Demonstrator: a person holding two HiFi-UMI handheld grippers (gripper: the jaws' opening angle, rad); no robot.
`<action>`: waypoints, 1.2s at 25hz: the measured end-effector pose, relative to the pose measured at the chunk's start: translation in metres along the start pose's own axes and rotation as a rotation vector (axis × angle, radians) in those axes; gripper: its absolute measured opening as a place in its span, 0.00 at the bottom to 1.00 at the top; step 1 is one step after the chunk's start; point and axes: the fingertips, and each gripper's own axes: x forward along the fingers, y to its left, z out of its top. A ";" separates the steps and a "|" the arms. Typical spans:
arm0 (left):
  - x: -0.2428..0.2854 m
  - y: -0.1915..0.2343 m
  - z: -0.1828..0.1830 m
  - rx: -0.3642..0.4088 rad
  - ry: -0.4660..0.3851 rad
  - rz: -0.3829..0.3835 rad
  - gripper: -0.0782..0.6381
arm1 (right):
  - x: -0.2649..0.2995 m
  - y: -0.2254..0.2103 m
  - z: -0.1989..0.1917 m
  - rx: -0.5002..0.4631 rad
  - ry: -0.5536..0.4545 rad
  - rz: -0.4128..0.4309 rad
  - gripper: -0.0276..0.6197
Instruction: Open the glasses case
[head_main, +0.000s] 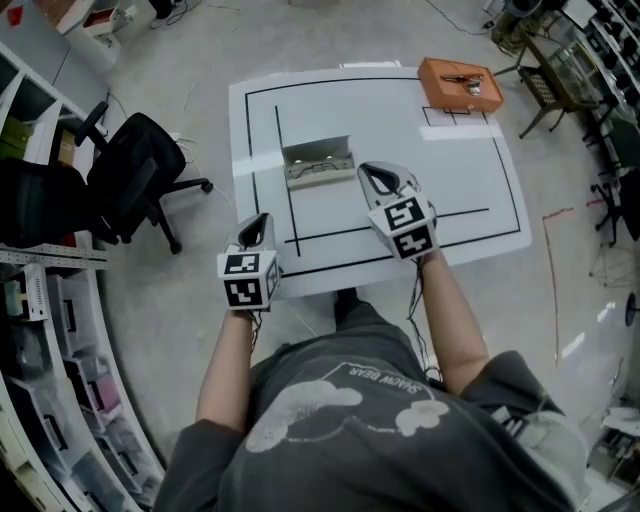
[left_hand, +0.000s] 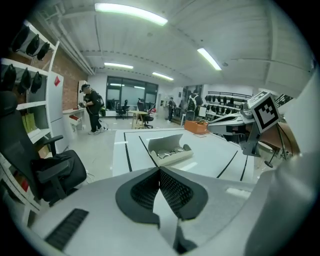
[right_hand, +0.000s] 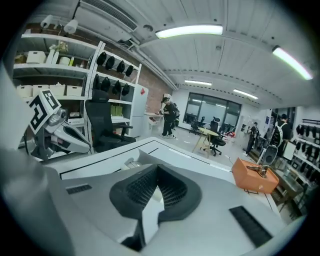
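The grey glasses case (head_main: 318, 165) lies open on the white table (head_main: 450, 180), its lid standing up at the back. In the left gripper view the case (left_hand: 171, 150) shows a pair of glasses lying inside. My left gripper (head_main: 257, 222) hangs over the table's near left corner, short of the case, shut with nothing between its pads (left_hand: 172, 187). My right gripper (head_main: 376, 174) hovers just right of the case, also shut and empty (right_hand: 157, 169). Only a corner of the case (right_hand: 131, 163) peeks past the right jaws. Neither gripper touches the case.
An orange box (head_main: 459, 84) with a metal clasp sits at the table's far right corner. A black office chair (head_main: 135, 175) stands left of the table, with shelving (head_main: 45, 300) along the left wall. A person (left_hand: 92, 108) stands far off across the room.
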 end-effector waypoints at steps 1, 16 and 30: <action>-0.006 0.002 0.000 0.007 -0.006 -0.011 0.11 | -0.006 0.007 0.000 0.010 -0.001 -0.010 0.05; -0.080 -0.009 -0.008 0.078 -0.090 -0.168 0.11 | -0.095 0.073 0.001 0.097 -0.022 -0.188 0.04; -0.195 -0.024 -0.058 0.124 -0.112 -0.293 0.11 | -0.199 0.187 -0.016 0.136 -0.008 -0.309 0.04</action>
